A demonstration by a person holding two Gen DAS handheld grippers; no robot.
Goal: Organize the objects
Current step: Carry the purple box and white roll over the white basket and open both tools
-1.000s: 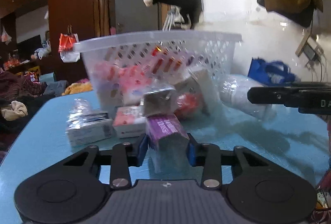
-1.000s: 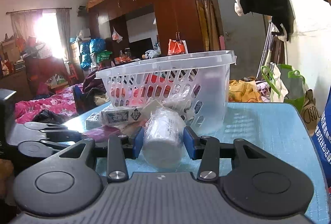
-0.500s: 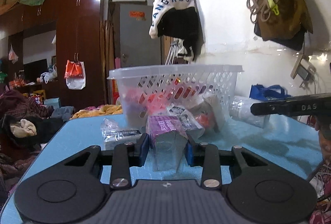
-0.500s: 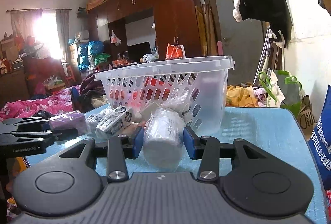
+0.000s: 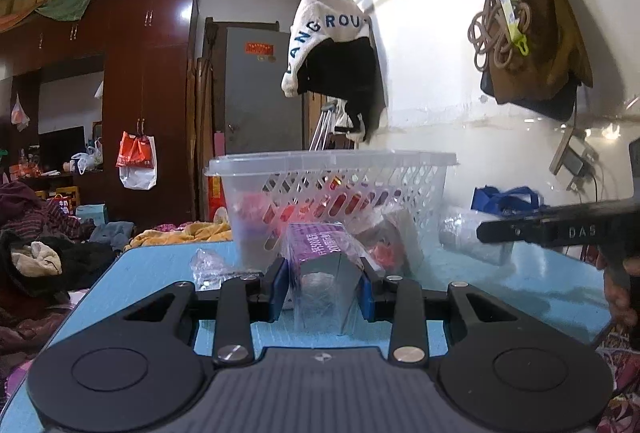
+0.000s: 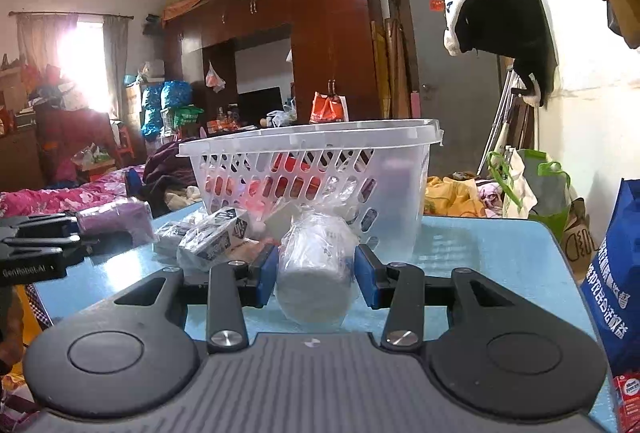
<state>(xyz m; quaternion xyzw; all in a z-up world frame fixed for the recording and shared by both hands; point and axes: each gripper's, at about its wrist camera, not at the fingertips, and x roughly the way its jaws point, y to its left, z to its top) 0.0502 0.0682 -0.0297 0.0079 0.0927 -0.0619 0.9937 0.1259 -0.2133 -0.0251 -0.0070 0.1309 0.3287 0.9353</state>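
My left gripper (image 5: pixel 323 287) is shut on a purple plastic-wrapped box (image 5: pixel 320 253), held above the blue table in front of the white plastic basket (image 5: pixel 332 169). My right gripper (image 6: pixel 316 275) is shut on a white plastic-wrapped roll (image 6: pixel 316 273), also in front of the basket (image 6: pixel 312 137). The basket holds red and pink packets. In the right wrist view the left gripper (image 6: pixel 36 245) with the purple box (image 6: pixel 116 219) shows at the left. In the left wrist view the right gripper's finger (image 5: pixel 560 229) and the roll (image 5: pixel 468 241) show at the right.
Wrapped boxes (image 6: pixel 212 239) lie on the blue table (image 6: pixel 480 253) beside the basket. A blue bag (image 6: pixel 612 273) stands at the table's right edge. A bed and clutter lie beyond the left edge. The wall with hanging clothes is at the right.
My left gripper has lifted the purple box off the table and tilted up; the basket now sits lower in its view. My right gripper has held the roll nearly still.
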